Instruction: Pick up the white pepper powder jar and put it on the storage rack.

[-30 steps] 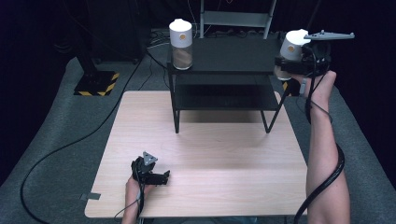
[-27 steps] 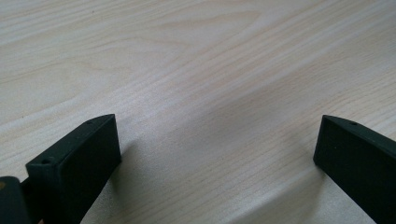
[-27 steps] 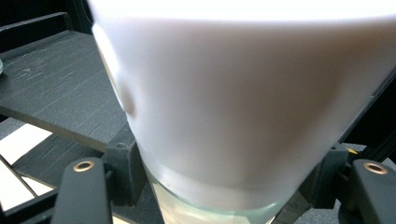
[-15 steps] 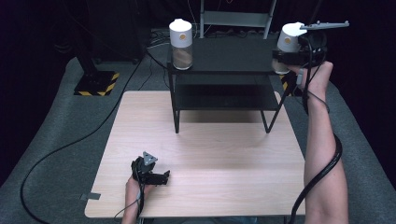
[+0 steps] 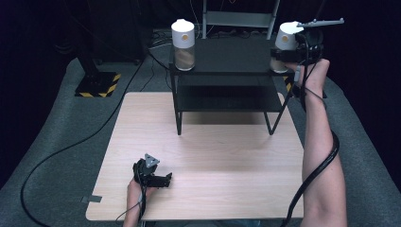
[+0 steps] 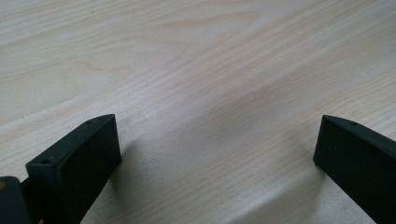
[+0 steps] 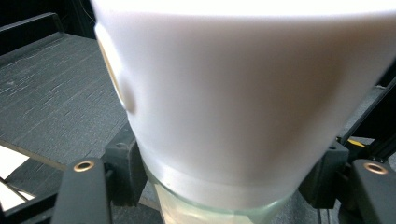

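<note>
The right gripper [image 5: 283,56] has its fingers clamped on a white-lidded jar [image 5: 285,39] at the shelf's [image 5: 227,54] far right edge. The left gripper [image 5: 163,178], fingers wide, rests on the open near worktop [image 5: 227,142].

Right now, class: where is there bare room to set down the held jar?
The right gripper holds a white-lidded jar. The shelf top is bare between it and the other jar. The wooden table is free between the shelf legs and the left gripper.
</note>
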The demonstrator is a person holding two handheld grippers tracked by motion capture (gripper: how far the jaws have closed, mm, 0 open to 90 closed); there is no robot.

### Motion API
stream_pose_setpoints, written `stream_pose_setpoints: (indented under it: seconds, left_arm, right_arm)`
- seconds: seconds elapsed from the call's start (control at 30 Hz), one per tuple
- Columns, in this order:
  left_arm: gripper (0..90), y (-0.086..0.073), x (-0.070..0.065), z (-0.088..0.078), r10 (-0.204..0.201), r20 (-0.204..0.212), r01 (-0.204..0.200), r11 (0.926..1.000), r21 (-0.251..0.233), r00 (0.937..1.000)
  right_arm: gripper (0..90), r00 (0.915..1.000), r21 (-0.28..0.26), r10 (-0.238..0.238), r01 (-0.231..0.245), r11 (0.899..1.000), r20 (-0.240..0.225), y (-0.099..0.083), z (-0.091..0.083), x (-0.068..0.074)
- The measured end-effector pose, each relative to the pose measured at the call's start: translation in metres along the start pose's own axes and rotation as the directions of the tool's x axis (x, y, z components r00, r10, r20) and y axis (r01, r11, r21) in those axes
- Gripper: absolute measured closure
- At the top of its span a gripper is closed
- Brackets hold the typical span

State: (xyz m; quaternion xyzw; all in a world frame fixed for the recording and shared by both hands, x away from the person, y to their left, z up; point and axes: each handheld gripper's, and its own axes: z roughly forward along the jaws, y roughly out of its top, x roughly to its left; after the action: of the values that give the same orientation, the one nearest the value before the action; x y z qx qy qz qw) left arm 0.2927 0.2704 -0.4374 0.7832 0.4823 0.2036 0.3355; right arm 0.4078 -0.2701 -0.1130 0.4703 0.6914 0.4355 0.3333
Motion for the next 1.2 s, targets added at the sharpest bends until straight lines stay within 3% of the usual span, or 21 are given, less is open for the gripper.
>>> stream_pose_setpoints:
  seconds: [0.27, 0.57, 1.2]
  left_arm:
    - [0.1, 0.0, 0.0, 0.0, 0.0, 0.0, 0.0, 1.0, 0.001, 1.0]
    - [0.1, 0.0, 0.0, 0.0, 0.0, 0.001, 0.0, 1.0, 0.001, 1.0]
    - [0.0, 0.0, 0.0, 0.0, 0.0, 0.001, 0.0, 1.0, 0.001, 1.0]
  right_arm:
    - [29.7, 1.0, 0.007, -0.003, 0.003, 1.0, 0.002, 0.004, 0.008, 0.002]
    - [29.7, 0.9996, 0.014, 0.026, -0.027, 1.0, 0.009, 0.005, 0.017, -0.002]
    - [29.6, 0.9996, -0.003, 0.027, -0.027, 1.0, -0.009, -0.003, 0.018, -0.008]
